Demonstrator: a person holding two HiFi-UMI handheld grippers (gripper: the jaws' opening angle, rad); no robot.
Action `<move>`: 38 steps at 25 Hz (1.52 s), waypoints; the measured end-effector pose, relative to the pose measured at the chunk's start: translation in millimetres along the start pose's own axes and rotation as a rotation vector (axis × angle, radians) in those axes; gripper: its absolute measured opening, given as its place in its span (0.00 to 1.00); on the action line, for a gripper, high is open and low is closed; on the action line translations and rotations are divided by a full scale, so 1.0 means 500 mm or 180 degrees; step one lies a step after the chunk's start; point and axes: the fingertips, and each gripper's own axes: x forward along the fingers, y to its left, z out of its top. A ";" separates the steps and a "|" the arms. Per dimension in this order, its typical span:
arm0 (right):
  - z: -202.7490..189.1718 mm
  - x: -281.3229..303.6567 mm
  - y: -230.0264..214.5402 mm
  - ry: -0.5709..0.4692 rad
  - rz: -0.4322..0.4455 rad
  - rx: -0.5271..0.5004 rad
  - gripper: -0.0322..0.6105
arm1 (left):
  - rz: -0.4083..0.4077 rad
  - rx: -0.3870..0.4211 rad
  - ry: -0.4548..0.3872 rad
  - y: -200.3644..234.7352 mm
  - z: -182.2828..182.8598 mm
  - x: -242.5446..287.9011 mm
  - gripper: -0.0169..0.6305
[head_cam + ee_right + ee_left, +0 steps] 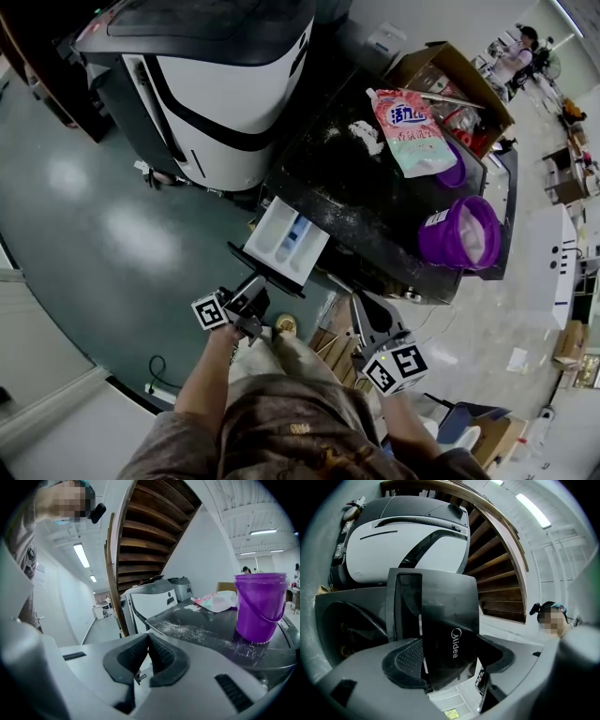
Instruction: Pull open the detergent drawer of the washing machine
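Note:
The dark washing machine [375, 202] has its detergent drawer [286, 236] drawn out toward me, showing its white tray with a blue insert. My left gripper [255, 292] holds the drawer's black front panel [445, 620], which stands between the two pads [405, 660] in the left gripper view. My right gripper [364, 305] hovers to the right of the drawer, in front of the machine. Its pads [161, 656] meet at the tips with nothing between them.
On the machine's top stand a purple bucket [459, 232], a pink detergent bag [411, 129] and spilled white powder [366, 136]. A cardboard box [450, 80] sits behind. A white-and-black machine [216, 84] stands to the left, under wooden stairs [497, 569].

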 end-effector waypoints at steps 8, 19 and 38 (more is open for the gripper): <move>0.003 0.012 0.006 0.0004 0.0083 -0.0029 0.05 | 0.0030 -0.0001 0.0003 0.005 -0.001 -0.003 0.58; 0.026 0.044 0.027 -0.0066 0.0281 -0.0049 0.05 | 0.0438 0.0109 -0.0080 -0.032 0.045 -0.078 0.58; 0.135 0.045 0.074 -0.0280 0.0629 -0.0370 0.05 | 0.0802 0.1533 0.0845 -0.382 0.078 0.078 0.58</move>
